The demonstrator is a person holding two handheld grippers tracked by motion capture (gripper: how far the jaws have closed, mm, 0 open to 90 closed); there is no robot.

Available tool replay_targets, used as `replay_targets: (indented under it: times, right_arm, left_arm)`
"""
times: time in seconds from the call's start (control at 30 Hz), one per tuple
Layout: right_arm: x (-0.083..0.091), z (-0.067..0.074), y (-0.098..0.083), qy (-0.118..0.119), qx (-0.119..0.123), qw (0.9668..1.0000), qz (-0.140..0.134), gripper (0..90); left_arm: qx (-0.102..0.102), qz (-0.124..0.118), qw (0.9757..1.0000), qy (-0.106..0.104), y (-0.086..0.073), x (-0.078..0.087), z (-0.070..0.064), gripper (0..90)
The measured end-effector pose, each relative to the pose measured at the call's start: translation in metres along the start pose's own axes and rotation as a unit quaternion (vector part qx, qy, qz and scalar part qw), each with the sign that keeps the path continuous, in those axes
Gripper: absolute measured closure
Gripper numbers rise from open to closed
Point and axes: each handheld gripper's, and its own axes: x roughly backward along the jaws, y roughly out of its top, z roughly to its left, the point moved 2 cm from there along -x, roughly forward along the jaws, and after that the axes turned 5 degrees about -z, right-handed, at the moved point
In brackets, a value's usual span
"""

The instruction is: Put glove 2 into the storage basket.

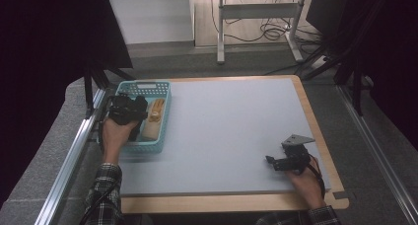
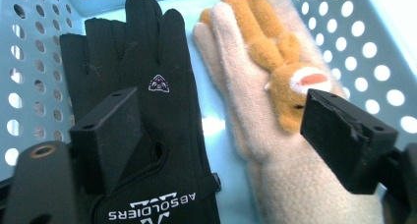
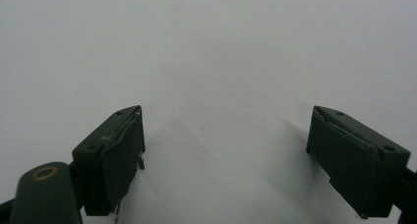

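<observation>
A teal perforated basket (image 1: 165,117) stands at the table's left. In it lie a black glove (image 2: 147,106) with white lettering and, beside it, a cream glove (image 2: 275,160) with an orange plush animal on its back. The cream glove (image 1: 154,117) is also seen from above. My left gripper (image 1: 129,108) hovers over the basket; in the left gripper view it (image 2: 221,130) stands open above both gloves, its pads clear of them. My right gripper (image 1: 270,161) rests low at the table's front right, and in its own view it (image 3: 226,145) is open over bare grey surface.
The grey mat (image 1: 226,131) covers a wooden table (image 1: 231,203). Metal rails run along both sides, and a desk frame (image 1: 256,13) with cables stands on the floor beyond the far edge.
</observation>
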Motion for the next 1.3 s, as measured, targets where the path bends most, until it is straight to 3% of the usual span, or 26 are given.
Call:
replay_targets:
  times: [0.27,0.77,1.3]
  right_arm:
    - [0.0,0.0,0.0,0.0,0.001,1.0,0.0,14.1]
    - [0.0,0.0,0.0,0.0,0.001,1.0,0.0,14.0]
    - [0.0,0.0,0.0,-0.001,0.001,1.0,0.001,14.0]
  left_arm:
    - [0.001,-0.007,0.9999,-0.015,0.0,0.006,-0.002,10.9]
    - [-0.004,-0.044,0.9976,-0.054,0.003,0.031,-0.016,6.6]
    - [-0.031,-0.066,0.9945,-0.074,0.005,0.048,-0.037,5.2]
